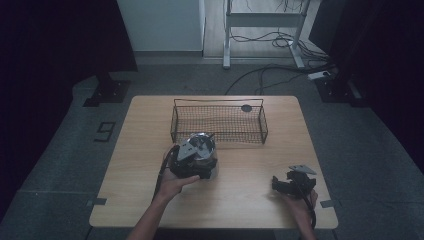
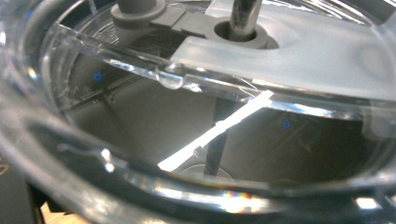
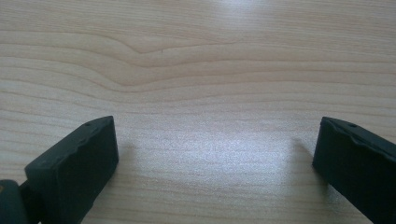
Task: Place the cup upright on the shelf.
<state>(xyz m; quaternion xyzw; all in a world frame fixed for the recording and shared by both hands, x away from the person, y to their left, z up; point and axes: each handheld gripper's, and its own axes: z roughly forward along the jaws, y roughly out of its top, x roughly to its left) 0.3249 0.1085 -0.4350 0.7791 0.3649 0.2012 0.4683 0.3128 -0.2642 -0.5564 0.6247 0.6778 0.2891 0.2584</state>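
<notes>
Clear plastic crowds the left gripper view: a transparent container (image 2: 196,93) with a grey fitting and a metal stem at its top, pressed so close that the jaws are hidden, so I cannot tell whether they grip it or merely rest against it. From the high view, the left gripper (image 1: 192,162) sits on that container (image 1: 200,150) just in front of the wire basket (image 1: 218,121), on the near side of its front wall.

Judging by this, the step in hand is securing the container for a lift into the basket; the next move calls for a firm hold and enough height to pass over the basket's front rim.

Well to the right of the basket, the right gripper (image 1: 287,184) lies low on the wooden surface (image 1: 250,170), jaws spread wide with nothing between them.

Beyond the basket, the dim room shows grey floor, a desk frame and trailing cables.
</notes>
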